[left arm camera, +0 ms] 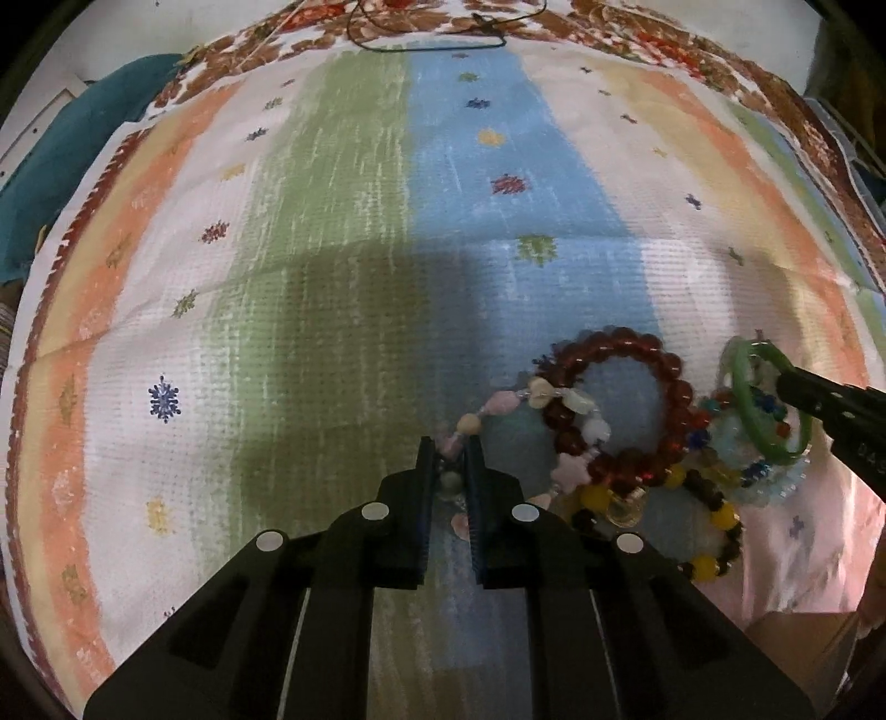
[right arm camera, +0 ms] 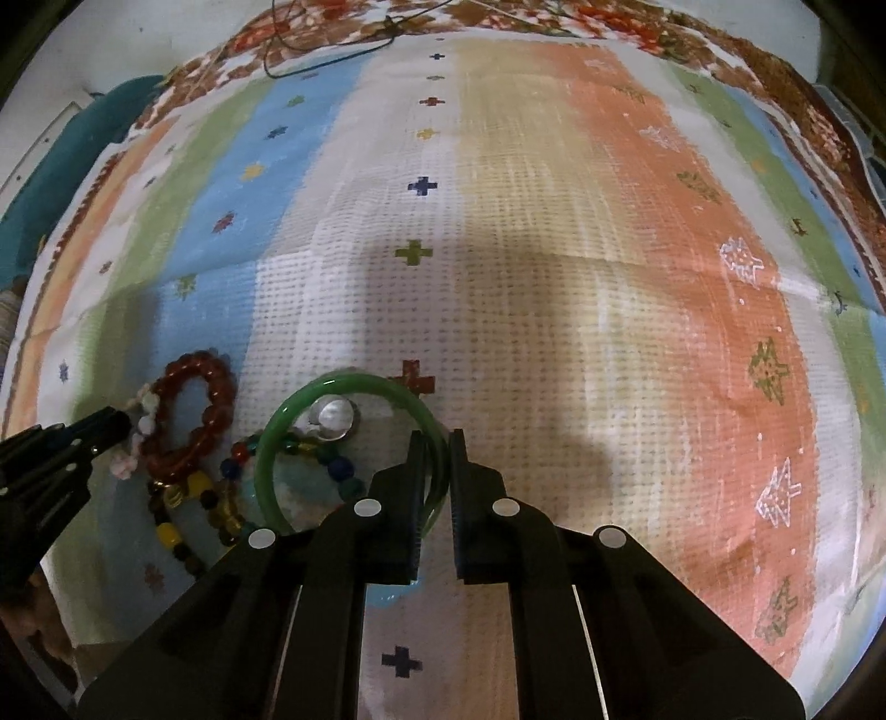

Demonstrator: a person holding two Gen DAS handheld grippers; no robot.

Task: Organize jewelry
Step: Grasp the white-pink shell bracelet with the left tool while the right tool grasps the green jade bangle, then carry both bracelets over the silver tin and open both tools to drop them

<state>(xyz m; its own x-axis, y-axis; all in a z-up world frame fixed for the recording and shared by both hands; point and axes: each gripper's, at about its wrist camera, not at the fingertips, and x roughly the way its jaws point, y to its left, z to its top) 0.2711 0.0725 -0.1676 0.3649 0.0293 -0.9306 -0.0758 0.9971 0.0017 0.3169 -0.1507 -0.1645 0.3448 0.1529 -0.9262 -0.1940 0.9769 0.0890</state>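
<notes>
Green bangle (right arm camera: 354, 443) pinched at its right rim between the nearly shut fingers of the right gripper (right arm camera: 437, 443), tilted up over a heap of bead bracelets. Pastel stone-chip bracelet (left arm camera: 531, 410) strung lengthwise away from the left gripper (left arm camera: 449, 448), narrowly closed on its near end, far end draped over a dark red bead bracelet (left arm camera: 620, 404). Yellow-and-brown bead bracelet (left arm camera: 703, 526) just beside. Spread beneath, a woven striped mat (right arm camera: 554, 277) in green, blue, white, tan, orange, over a floral cloth (left arm camera: 637, 39); teal fabric (left arm camera: 66, 149) at far left
</notes>
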